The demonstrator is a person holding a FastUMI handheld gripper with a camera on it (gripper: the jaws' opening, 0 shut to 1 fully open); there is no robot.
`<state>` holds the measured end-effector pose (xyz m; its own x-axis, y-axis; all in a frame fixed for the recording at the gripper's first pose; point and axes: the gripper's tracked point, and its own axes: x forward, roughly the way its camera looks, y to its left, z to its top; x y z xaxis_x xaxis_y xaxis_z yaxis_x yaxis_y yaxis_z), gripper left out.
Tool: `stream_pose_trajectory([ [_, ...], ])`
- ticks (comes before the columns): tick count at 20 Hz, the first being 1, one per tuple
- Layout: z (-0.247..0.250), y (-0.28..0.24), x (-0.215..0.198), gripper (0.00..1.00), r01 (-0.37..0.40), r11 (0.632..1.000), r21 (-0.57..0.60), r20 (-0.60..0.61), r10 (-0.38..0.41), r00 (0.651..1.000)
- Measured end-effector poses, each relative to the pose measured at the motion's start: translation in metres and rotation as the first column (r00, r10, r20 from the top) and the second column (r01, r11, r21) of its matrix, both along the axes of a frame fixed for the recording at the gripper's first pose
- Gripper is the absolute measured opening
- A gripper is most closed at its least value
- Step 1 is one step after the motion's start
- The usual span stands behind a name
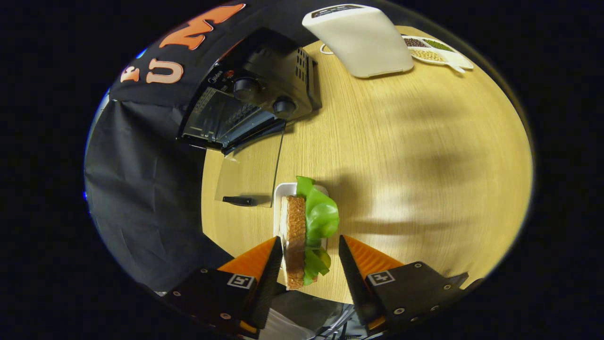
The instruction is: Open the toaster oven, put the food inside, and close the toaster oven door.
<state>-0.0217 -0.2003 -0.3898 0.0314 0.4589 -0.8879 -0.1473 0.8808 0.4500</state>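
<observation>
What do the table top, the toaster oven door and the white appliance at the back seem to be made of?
Table top: pale wood or wood-look laminate, matte, fine grain lines.
Toaster oven door: clear glass, the table shows through it.
White appliance: probably smooth plastic, soft sheen.
The fingers stand open around the sandwich.

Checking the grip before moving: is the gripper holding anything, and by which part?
Nothing is gripped yet: the gripper is open, the sandwich standing between its fingers, a gap showing on the lettuce side.
</observation>
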Motion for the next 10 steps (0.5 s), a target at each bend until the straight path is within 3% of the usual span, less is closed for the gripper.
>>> stream_pose_trajectory([
  [1, 0.001, 0.001, 0.001, 0.65, -0.004, 1.000, 0.012, -0.003, 0.004, 1.000],
  [2, -0.001, 0.002, 0.001, 0.49, -0.011, 1.000, 0.015, -0.005, 0.011, 1.000],
  [4, 0.002, 0.000, 0.003, 0.39, -0.009, 1.000, 0.012, -0.012, 0.009, 1.000],
  [10, 0.023, -0.013, 0.003, 0.30, 0.029, 0.997, -0.072, 0.030, -0.027, 0.999],
])
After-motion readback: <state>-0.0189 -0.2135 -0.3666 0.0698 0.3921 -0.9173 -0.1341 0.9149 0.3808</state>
